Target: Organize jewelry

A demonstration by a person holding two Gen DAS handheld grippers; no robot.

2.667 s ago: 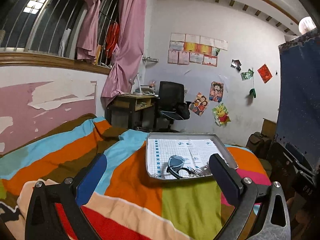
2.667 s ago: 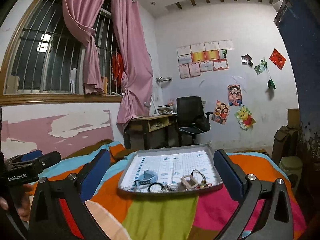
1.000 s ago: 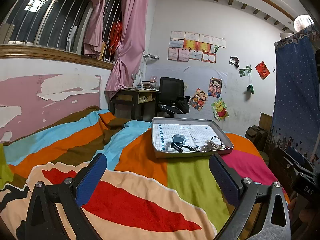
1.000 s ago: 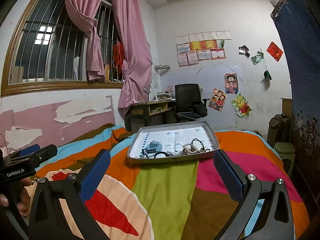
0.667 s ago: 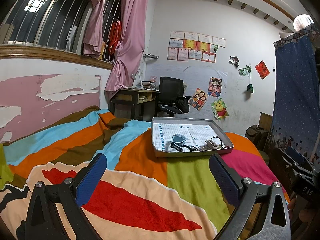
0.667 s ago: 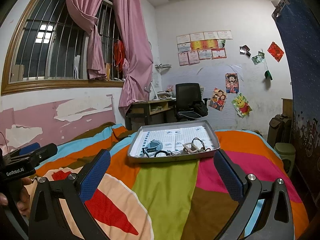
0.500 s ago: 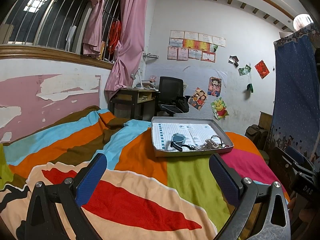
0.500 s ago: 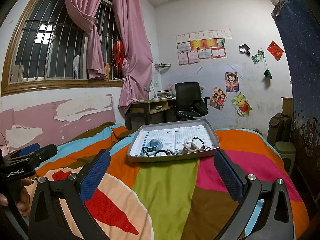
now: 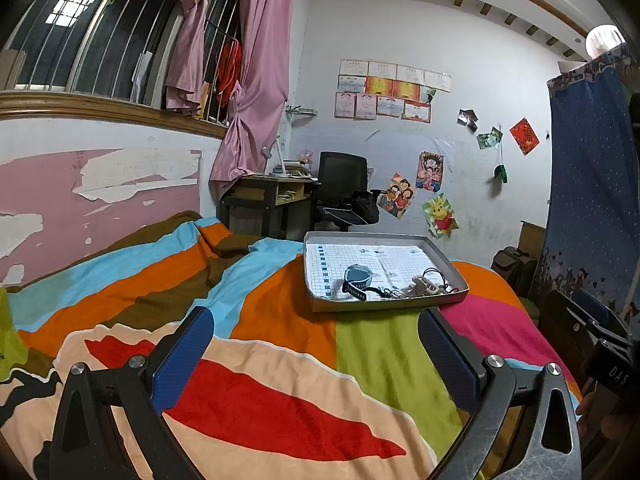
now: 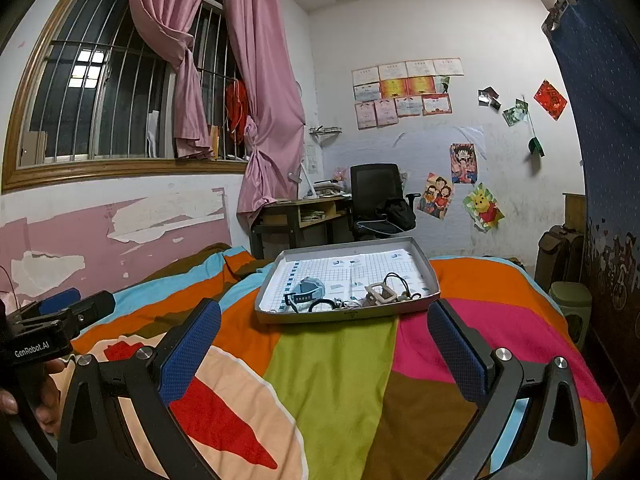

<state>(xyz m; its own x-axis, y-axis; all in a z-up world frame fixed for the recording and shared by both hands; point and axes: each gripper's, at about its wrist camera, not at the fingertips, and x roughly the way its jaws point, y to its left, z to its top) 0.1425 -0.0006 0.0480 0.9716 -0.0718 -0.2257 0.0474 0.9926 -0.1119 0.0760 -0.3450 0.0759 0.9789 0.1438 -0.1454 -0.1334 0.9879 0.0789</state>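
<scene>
From your left wrist view, the left claw (image 9: 316, 344) stands wide and empty above the striped bed cover (image 9: 280, 360), and the grey tray (image 9: 384, 304) lies straight ahead and a little to the right, well apart from the fingertips. The jewelry (image 9: 400, 286) is bunched along the tray's near rim, its spread running left to right across your line of approach, with the watch (image 9: 357, 276) at the left end. From your right wrist view, the right claw (image 10: 324, 336) is equally wide and empty, and the tray (image 10: 348, 312) sits dead ahead, looking nearer to this claw. The watch (image 10: 306, 290) lies left, the pale clasp piece (image 10: 378, 294) middle, dark loops (image 10: 396, 280) right; I judge the right hand better placed.
</scene>
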